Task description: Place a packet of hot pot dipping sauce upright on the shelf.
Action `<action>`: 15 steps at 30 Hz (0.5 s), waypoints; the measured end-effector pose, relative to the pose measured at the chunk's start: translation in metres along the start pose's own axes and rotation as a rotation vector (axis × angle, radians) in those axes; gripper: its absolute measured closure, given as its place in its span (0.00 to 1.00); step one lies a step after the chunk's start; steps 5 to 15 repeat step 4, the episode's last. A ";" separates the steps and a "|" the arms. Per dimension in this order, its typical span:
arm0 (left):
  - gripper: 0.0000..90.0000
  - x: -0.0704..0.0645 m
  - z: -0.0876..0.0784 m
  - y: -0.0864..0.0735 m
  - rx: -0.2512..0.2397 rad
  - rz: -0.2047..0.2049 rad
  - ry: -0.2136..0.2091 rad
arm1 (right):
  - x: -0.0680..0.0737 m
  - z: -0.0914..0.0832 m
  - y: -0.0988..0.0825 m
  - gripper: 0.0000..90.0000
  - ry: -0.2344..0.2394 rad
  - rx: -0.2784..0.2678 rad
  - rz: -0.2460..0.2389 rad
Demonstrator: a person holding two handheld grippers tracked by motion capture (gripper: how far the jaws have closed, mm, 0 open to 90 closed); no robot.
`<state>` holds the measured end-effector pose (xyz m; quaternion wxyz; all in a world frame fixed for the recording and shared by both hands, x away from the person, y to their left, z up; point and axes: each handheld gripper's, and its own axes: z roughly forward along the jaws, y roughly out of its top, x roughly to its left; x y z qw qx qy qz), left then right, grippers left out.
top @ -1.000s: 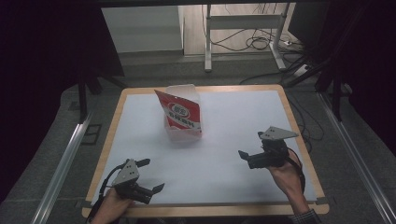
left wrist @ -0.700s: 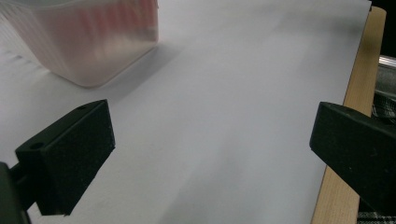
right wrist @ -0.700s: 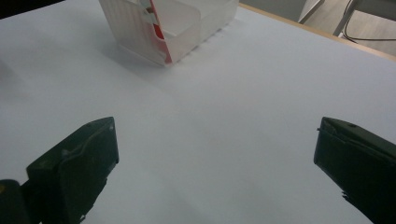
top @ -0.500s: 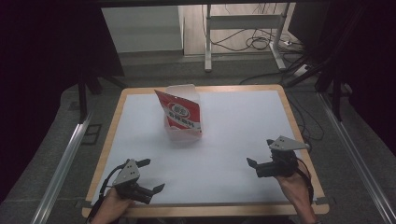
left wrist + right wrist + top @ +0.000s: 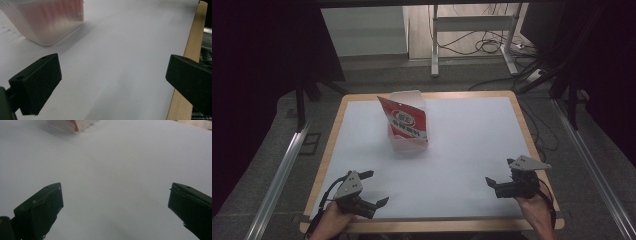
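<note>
A clear plastic container (image 5: 407, 122) holding a red and white packet (image 5: 405, 121) stands upright on the white table (image 5: 467, 145), a little behind its middle. In the left gripper view the container (image 5: 47, 21) is at the top left, blurred; a corner of it (image 5: 72, 124) shows at the top of the right gripper view. My left gripper (image 5: 373, 188) rests near the front left corner, open, with nothing between its jaws (image 5: 110, 80). My right gripper (image 5: 490, 185) is near the front right edge, open and empty (image 5: 115, 205), pointing left across the table.
The table has a wooden rim (image 5: 532, 145); it shows at the right of the left gripper view (image 5: 190, 50). Metal rails (image 5: 282, 170) run along both sides on the floor. Cables and a desk frame (image 5: 472, 30) lie behind the table.
My right gripper has moved toward the front edge of the table and lower. The left gripper and the container have stayed in place.
</note>
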<state>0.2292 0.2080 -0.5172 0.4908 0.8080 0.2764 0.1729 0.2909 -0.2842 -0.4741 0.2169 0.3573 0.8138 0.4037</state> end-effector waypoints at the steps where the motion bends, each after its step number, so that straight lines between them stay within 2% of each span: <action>1: 0.00 0.000 0.000 0.000 0.000 0.001 0.000 | -0.001 0.000 -0.001 0.00 -0.002 0.003 0.001; 15: 0.00 0.000 0.001 0.000 0.002 0.002 0.001 | -0.003 0.000 -0.003 0.00 -0.003 0.001 0.008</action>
